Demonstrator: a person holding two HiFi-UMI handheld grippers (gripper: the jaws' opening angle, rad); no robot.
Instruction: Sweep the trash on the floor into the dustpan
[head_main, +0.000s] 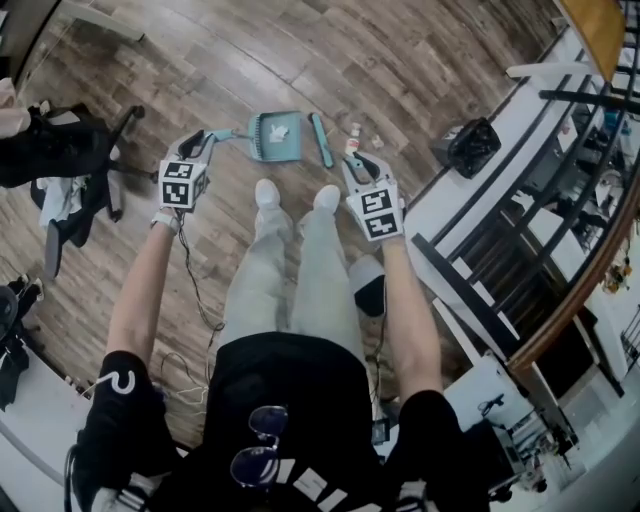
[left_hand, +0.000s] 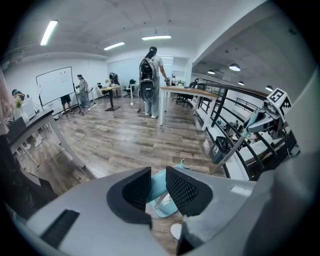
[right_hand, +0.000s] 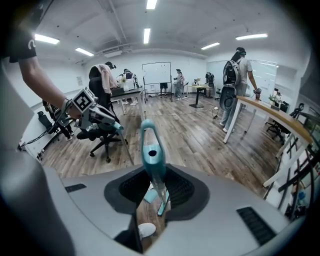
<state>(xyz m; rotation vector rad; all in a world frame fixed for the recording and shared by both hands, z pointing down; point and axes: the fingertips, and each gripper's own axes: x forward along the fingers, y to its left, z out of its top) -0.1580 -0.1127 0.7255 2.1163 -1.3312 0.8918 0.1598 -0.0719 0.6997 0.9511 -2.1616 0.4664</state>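
Note:
A teal dustpan (head_main: 273, 137) lies on the wood floor in front of the person's shoes, with a white crumpled scrap (head_main: 279, 131) inside it. My left gripper (head_main: 197, 145) is shut on the dustpan's handle; in the left gripper view the teal handle runs between the jaws of the left gripper (left_hand: 158, 187) down to the dustpan (left_hand: 161, 204). The right gripper (head_main: 358, 165) is shut on a teal broom handle (right_hand: 151, 152), whose brush head (head_main: 322, 140) rests beside the pan's right side. Small bits of trash (head_main: 355, 131) lie on the floor just right of the brush.
A black waste bin (head_main: 468, 146) stands to the right by a railing and white desk (head_main: 520, 200). An office chair draped with clothes (head_main: 70, 160) is at the left. Cables (head_main: 195, 290) trail on the floor. A person with a backpack (left_hand: 150, 85) stands far off.

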